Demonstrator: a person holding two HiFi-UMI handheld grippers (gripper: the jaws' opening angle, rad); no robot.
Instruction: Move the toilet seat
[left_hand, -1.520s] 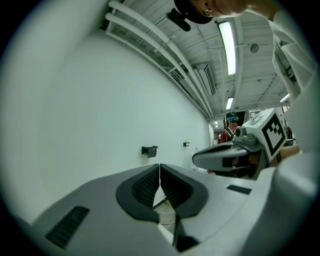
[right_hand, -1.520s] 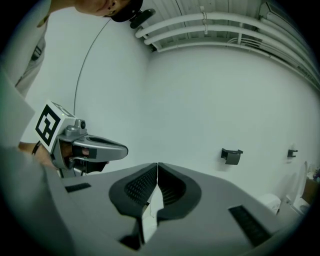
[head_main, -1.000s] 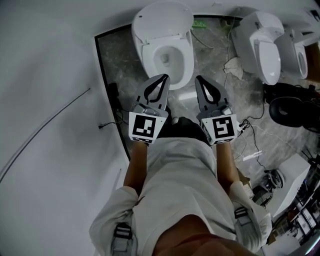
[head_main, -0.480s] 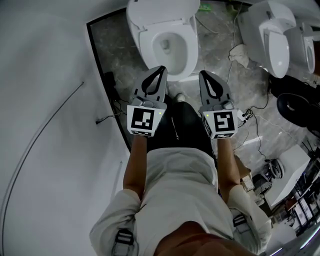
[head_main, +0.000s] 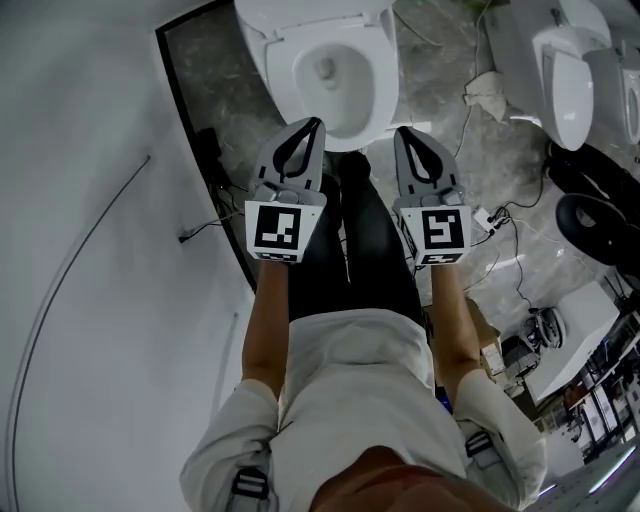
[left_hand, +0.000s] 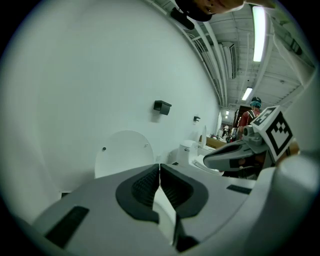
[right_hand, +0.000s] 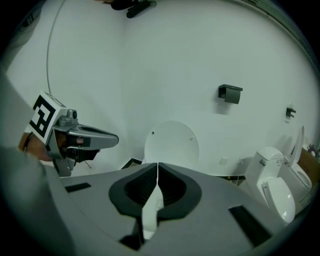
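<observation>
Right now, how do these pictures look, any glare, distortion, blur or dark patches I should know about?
Head view: dim and nearly colourless but sharp; the white oval toilet seat shows no glare. Left gripper view: fisheye circle with black corners; the long ceiling strip light glares white. Right gripper view: same fisheye bend, flat even light, and the raised round white toilet lid looks sharp.

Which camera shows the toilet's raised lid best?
The right gripper view: the lid stands centred and nearly whole against the wall. The left gripper view shows it too, off to the left. The head view only catches it cut off at the top edge.
</observation>
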